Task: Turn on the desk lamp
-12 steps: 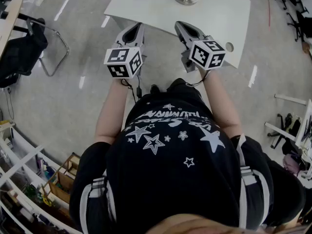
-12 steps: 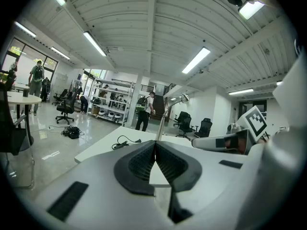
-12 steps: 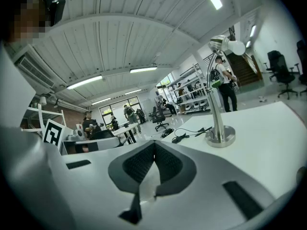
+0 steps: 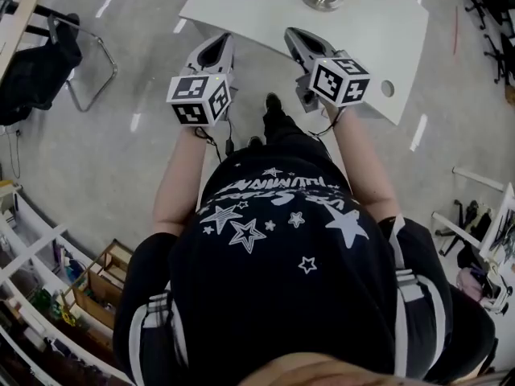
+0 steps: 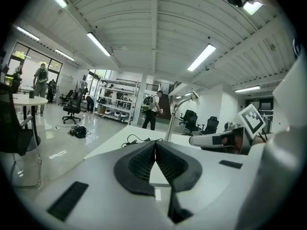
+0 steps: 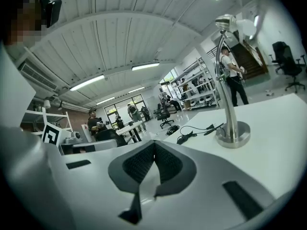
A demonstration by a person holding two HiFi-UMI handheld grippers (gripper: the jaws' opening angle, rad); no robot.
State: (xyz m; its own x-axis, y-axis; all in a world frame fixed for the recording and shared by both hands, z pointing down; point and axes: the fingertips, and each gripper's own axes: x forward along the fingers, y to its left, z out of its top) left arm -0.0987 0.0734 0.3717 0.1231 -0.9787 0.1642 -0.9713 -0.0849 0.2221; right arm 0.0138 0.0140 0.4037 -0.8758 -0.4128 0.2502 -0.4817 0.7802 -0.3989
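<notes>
- The silver metal desk lamp, with a thin curved stem and a round base, stands on the far part of the white rectangular desk; a thin black cable lies on the desktop just left of the base.
- The left gripper is held over the floor at the desk's near edge; its jaws are pressed together with nothing between them; it is well short of the lamp.
- The right gripper reaches over the desk's near edge, nearer the lamp than the left one but apart from it; its jaws are likewise clenched and empty.
- The person stands at the near side of the desk with both arms stretched forward; neither tool touches the desk, the cable or the lamp.
- No glow from the lamp head shows on the desktop, so the lamp is probably off; the bright ceiling lights make this hard to confirm.
- As a judgement, the task is only at the approach: nothing on the lamp has been pressed; finding the switch, which no view shows clearly, bringing a gripper to it and working it are all left to do.
</notes>
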